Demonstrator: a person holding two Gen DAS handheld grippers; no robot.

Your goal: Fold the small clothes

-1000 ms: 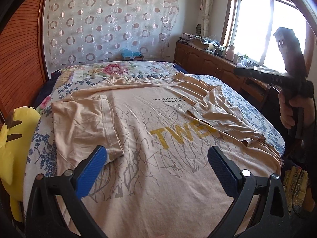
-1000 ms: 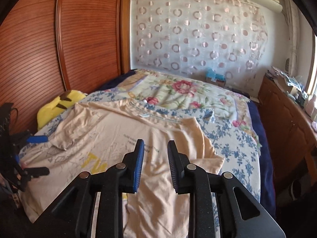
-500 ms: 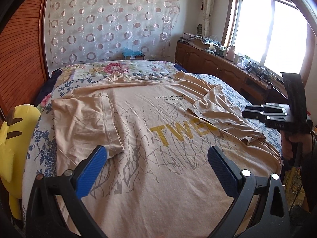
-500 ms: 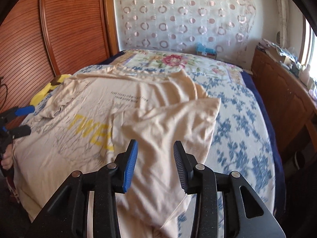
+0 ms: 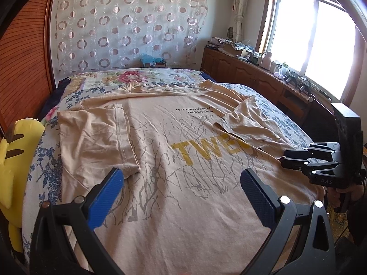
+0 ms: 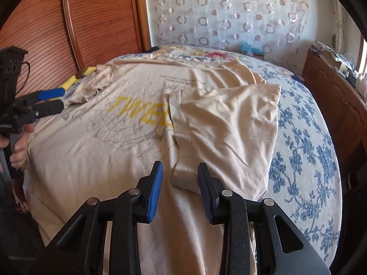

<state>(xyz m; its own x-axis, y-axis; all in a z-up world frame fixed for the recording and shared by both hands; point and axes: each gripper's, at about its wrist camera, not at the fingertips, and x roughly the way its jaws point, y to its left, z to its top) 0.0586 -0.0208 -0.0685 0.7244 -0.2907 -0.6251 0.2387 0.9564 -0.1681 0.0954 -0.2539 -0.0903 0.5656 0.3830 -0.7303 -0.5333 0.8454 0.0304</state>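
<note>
T-shirt (image 5: 174, 174), pale peach, spread front-up across the bed (image 5: 43, 160). Yellow "TWE…" lettering on the chest, small dark print lines above it, grey branch pattern lower down. Both sleeves are folded inward onto the body: one lies flat toward the yellow plush toy (image 5: 11, 160) at the bed's edge, the other (image 6: 227, 123) crumpled over the end of the yellow lettering. Collar end points toward the floral part of the bedspread and the circle-patterned curtain (image 5: 128, 25).

Left gripper (image 5: 181, 197) hangs over the lower hem area, blue-padded fingers (image 5: 106, 197) wide apart, nothing between them, shirt cloth below. Seen from the right wrist view it sits at the far side of the shirt, a hand (image 6: 19, 151) on its handle.

Right gripper (image 6: 180, 183) is low over the folded sleeve's lower corner. Its fingers (image 6: 156, 190) stand partly apart, having just been closing a little; the sleeve's hem corner lies between them in the view, but the pads do not press on it. Cannot tell whether the tips touch the cloth.

Wooden slatted wardrobe door (image 6: 96, 20) beside the bed; a low wooden cabinet (image 5: 250, 73) with clutter runs under the bright window (image 5: 316, 43).
</note>
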